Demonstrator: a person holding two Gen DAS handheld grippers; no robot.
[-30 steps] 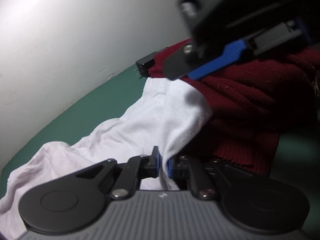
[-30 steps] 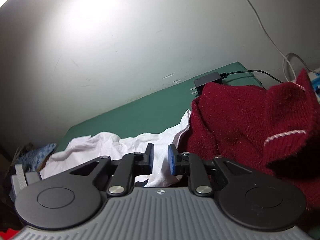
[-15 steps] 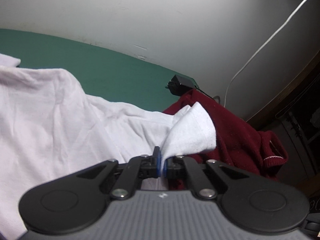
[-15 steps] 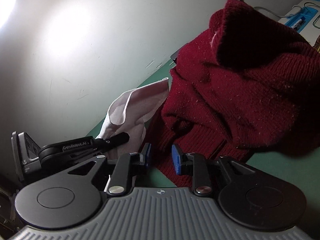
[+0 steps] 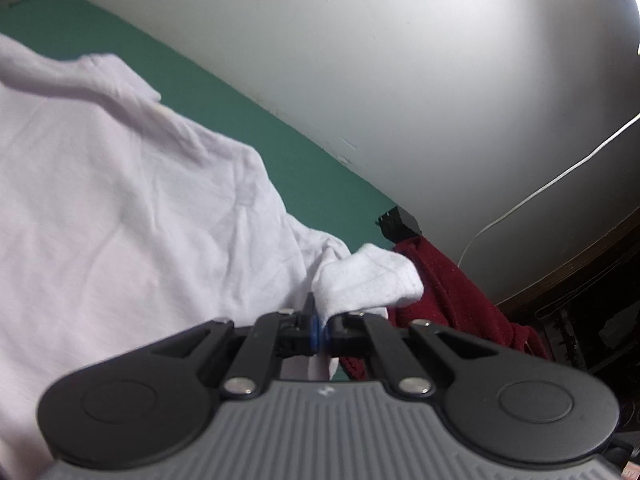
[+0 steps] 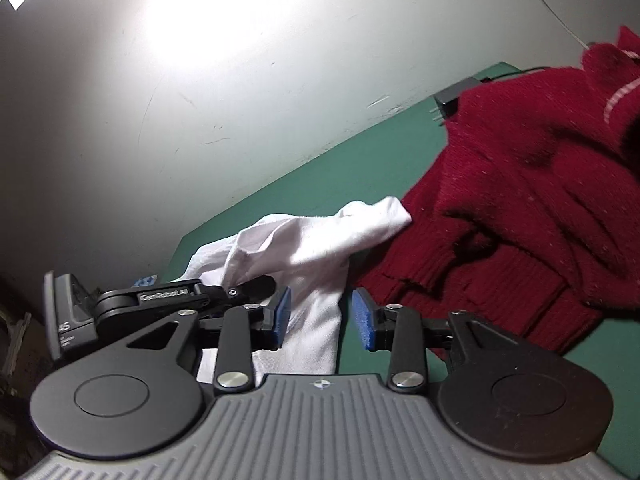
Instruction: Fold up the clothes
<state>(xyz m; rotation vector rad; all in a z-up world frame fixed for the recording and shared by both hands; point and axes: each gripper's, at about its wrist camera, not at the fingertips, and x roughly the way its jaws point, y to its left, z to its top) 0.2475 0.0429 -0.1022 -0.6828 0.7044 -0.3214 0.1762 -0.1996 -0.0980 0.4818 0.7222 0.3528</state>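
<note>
A pale grey wall (image 6: pixel 224 92) stands behind the bench (image 6: pixel 304 184), which has a green top. The wall carries small scuffs and scratches, and a strong patch of light falls on its upper part in the right wrist view. A thin white cable (image 5: pixel 532 196) hangs down the wall. A black power adapter (image 5: pixel 400 222) lies at the far edge of the bench, close to the wall. At the right of the left wrist view there is dark wooden furniture (image 5: pixel 580 280), too dim to read.
</note>
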